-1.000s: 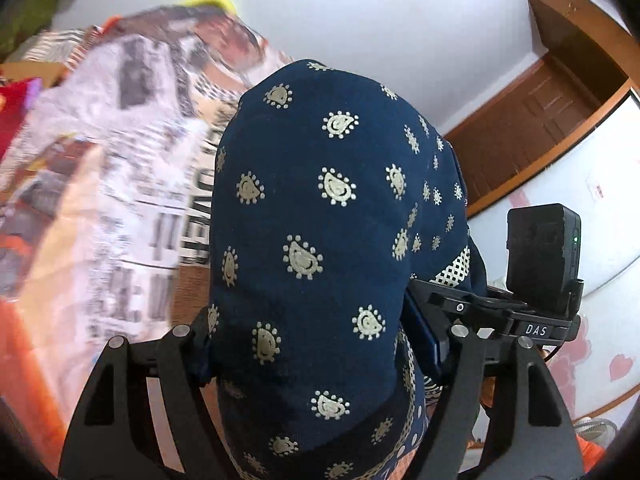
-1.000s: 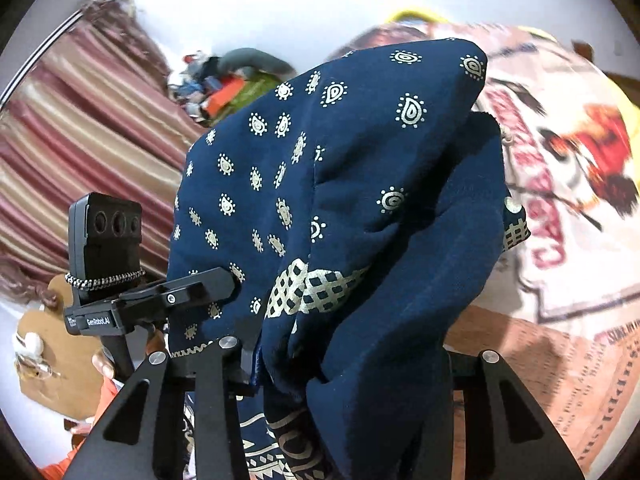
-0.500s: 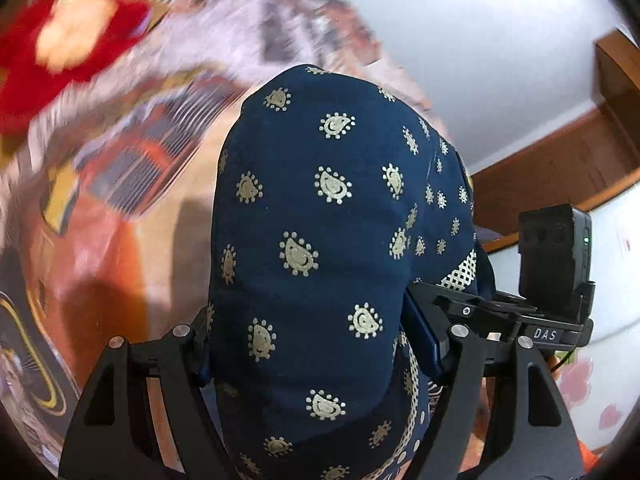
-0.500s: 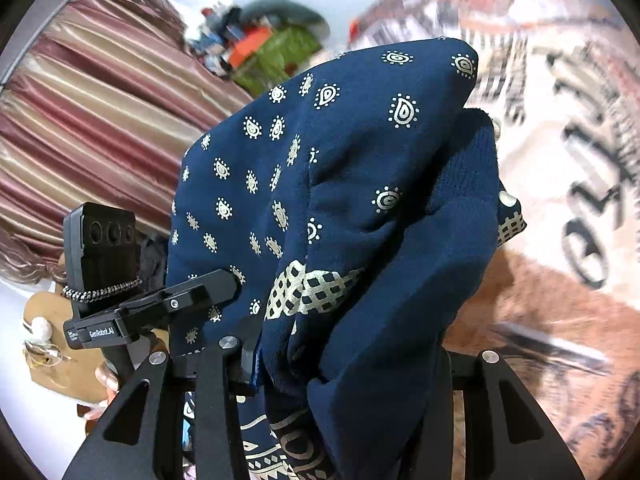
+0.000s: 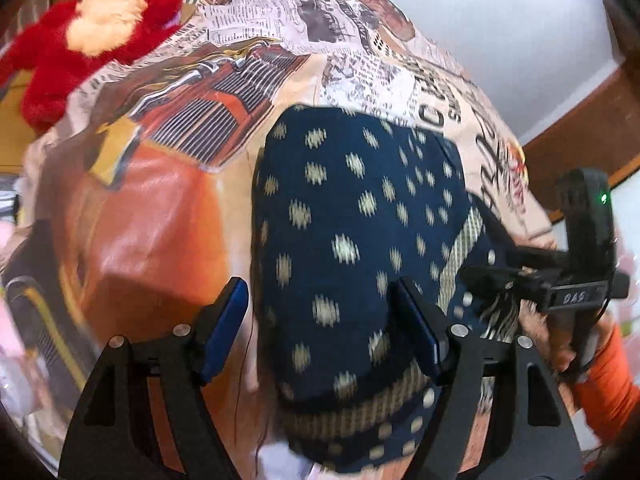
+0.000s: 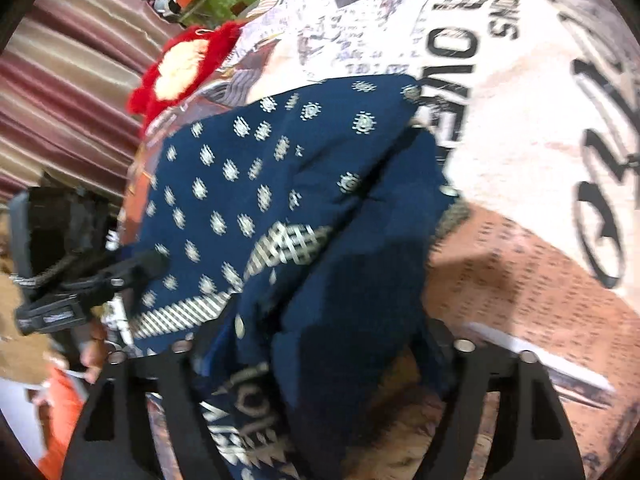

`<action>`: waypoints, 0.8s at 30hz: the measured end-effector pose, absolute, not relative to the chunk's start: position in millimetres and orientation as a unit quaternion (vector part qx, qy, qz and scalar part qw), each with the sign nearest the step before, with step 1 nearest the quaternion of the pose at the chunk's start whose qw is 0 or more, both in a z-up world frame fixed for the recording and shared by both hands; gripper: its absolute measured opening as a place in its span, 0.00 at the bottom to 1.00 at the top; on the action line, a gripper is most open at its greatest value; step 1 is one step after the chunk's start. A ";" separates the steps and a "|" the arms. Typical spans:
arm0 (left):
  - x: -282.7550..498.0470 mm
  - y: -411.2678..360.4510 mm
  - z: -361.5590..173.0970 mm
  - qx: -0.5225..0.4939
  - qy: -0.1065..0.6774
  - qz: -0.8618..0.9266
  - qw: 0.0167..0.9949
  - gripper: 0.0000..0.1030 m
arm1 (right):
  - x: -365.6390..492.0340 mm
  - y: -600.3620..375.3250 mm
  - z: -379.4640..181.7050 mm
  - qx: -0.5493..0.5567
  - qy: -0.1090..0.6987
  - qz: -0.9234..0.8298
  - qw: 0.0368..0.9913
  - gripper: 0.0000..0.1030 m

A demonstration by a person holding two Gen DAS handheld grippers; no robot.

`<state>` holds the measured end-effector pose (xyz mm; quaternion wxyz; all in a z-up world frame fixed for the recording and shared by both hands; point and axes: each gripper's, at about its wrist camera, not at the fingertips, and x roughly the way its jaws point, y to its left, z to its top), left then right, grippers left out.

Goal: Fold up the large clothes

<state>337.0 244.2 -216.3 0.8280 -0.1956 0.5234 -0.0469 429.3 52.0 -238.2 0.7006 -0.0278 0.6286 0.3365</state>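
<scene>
A navy blue garment (image 5: 352,232) with cream paisley dots and a cream lattice band lies bunched on the printed bedspread (image 5: 168,184). It also fills the middle of the right wrist view (image 6: 280,208). My left gripper (image 5: 320,316) is open, its blue-padded fingers (image 5: 224,320) spread on either side of the cloth. My right gripper (image 6: 320,340) stands wide open with folds of the garment lying between its fingers. The right gripper's body shows at the right of the left wrist view (image 5: 576,280).
The bedspread (image 6: 520,128) carries newspaper text and an orange car print. A red plush toy (image 5: 84,36) lies at the bed's far left, also in the right wrist view (image 6: 180,68). Striped curtains (image 6: 60,80) hang at left. A wooden door frame (image 5: 592,128) stands at right.
Both grippers swung down from holding the garment raised to the bed. Both jaws have opened, and the garment now rests on the bedspread.
</scene>
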 end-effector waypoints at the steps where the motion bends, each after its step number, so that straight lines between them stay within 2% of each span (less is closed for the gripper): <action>1: 332.0 244.7 -216.3 -0.193 0.524 -0.045 0.828 0.72 | 426.6 44.9 -236.5 -0.033 0.627 0.338 0.701 0.76; 7: 286.5 230.1 -206.9 -0.180 0.532 -0.035 0.827 0.72 | 394.0 2.9 -216.7 -0.046 0.626 0.327 0.706 0.76; 13: 245.4 191.5 -197.2 -0.112 0.552 -0.018 0.826 0.72 | 352.5 -24.5 -183.7 -0.085 0.601 0.316 0.729 0.76; 16: 226.9 181.9 -162.6 -0.097 0.513 0.000 0.853 0.72 | 328.1 -33.2 -145.7 -0.081 0.559 0.329 0.757 0.76; 24: 159.8 153.1 -16.6 -0.071 0.312 0.033 0.947 0.72 | 269.5 -38.9 -21.4 -0.030 0.399 0.375 0.837 0.76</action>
